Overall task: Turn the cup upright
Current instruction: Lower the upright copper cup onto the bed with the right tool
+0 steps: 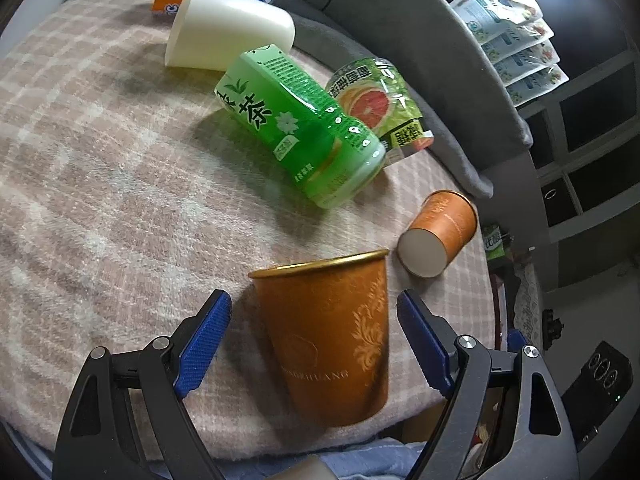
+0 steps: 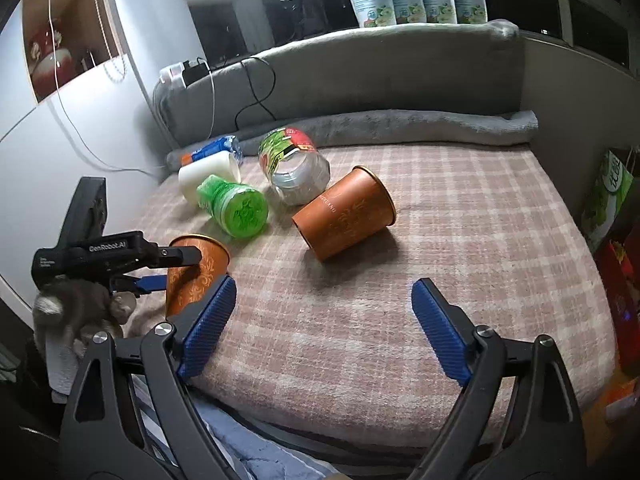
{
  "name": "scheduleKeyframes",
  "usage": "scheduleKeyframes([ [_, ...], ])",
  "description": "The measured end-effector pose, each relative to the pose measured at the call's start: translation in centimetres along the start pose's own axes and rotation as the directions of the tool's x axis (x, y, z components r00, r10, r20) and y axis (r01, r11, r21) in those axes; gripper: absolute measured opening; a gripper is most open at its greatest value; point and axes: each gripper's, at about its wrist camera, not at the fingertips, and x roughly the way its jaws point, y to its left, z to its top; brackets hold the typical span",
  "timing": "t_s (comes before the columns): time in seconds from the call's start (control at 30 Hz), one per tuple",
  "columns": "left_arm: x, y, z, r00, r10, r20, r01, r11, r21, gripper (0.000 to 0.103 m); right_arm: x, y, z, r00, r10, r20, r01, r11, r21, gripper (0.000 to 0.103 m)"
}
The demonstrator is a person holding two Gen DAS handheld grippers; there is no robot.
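Here, left wrist view: left gripper (image 1: 314, 326) spread wide, its blue pads (image 1: 204, 342) on either side of an upright orange cup (image 1: 332, 340), not touching it; the cup stands mouth up near the blanket (image 1: 100, 160) edge. A second cup (image 1: 440, 234) lies on its side just beyond; green bottle (image 1: 300, 128) and white tumbler (image 1: 228, 28) lie further back. Right wrist view: right gripper (image 2: 324, 312) apart, holding nothing, facing the fallen cup (image 2: 344, 212). Judgement: one cup righted, one left to flip.
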Motion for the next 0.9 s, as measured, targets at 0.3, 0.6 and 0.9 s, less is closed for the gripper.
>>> scheduleKeyframes([
  [0.3,0.6,-0.3,0.3,1.000,0.001,-0.019,0.000,0.999,0.032,0.073,1.0,-0.5,-0.3,1.000,-0.009,-0.016,0.010,1.000,0.021,0.092],
  [0.6,-0.1,-1.7,0.5,1.000,0.011,0.030,-0.014,0.994,0.104,0.069,1.3,-1.1,-0.6,1.000,-0.020,-0.017,0.021,0.998,0.053,0.092],
  [0.9,-1.5,-4.8,0.5,0.980,0.070,0.186,-0.124,0.947,0.297,0.068,1.7,-1.4,-0.8,0.999,-0.021,-0.029,0.023,0.997,0.075,0.092],
])
